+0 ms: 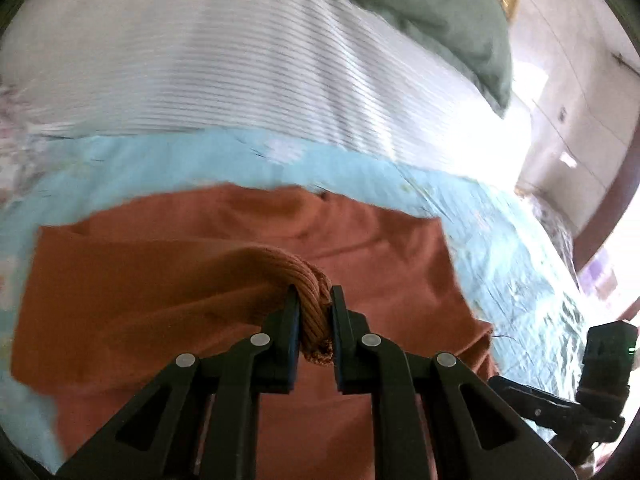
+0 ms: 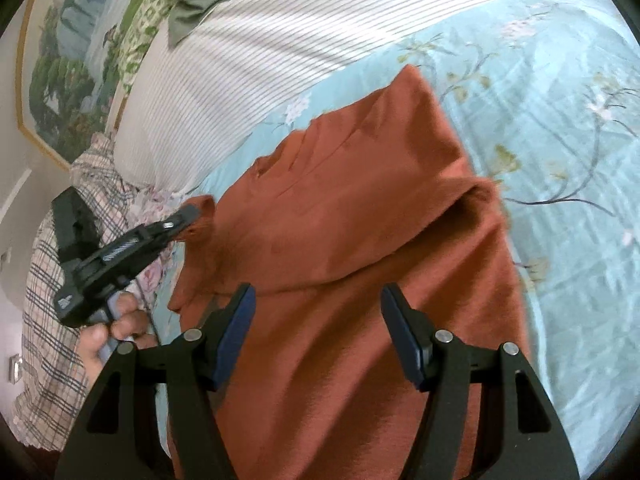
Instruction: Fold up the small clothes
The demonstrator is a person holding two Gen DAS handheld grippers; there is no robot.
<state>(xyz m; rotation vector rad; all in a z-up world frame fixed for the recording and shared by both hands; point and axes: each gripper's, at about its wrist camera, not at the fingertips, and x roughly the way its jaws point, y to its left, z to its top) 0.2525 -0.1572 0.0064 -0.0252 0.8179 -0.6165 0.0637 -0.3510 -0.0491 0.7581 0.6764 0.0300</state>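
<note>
Mostly flat on the bed, the rust top [image 2: 360, 248] lies across the floral blue sheet [image 2: 560, 160], partly folded, one layer doubled over near the middle. Left tongs [image 1: 314, 312] are clamped tight on a bunched ribbed cuff [image 1: 312, 300] — the fabric is pinched between both pads and lifted off the rest of the top. In the right wrist view the left tongs [image 2: 188, 214] grip that cuff at the top's left edge, with the person's hand [image 2: 114, 328] on the handle below. Right tongs [image 2: 318, 312] are spread wide and hold nothing; they hover over the lower part of the top. Beyond the top sits a striped white pillow [image 1: 224, 68] with a green cloth [image 1: 432, 12] behind it — a plaid cloth [image 2: 60, 280] lies at the bed's left side. A landscape painting [image 2: 68, 52] hangs on the wall.
</note>
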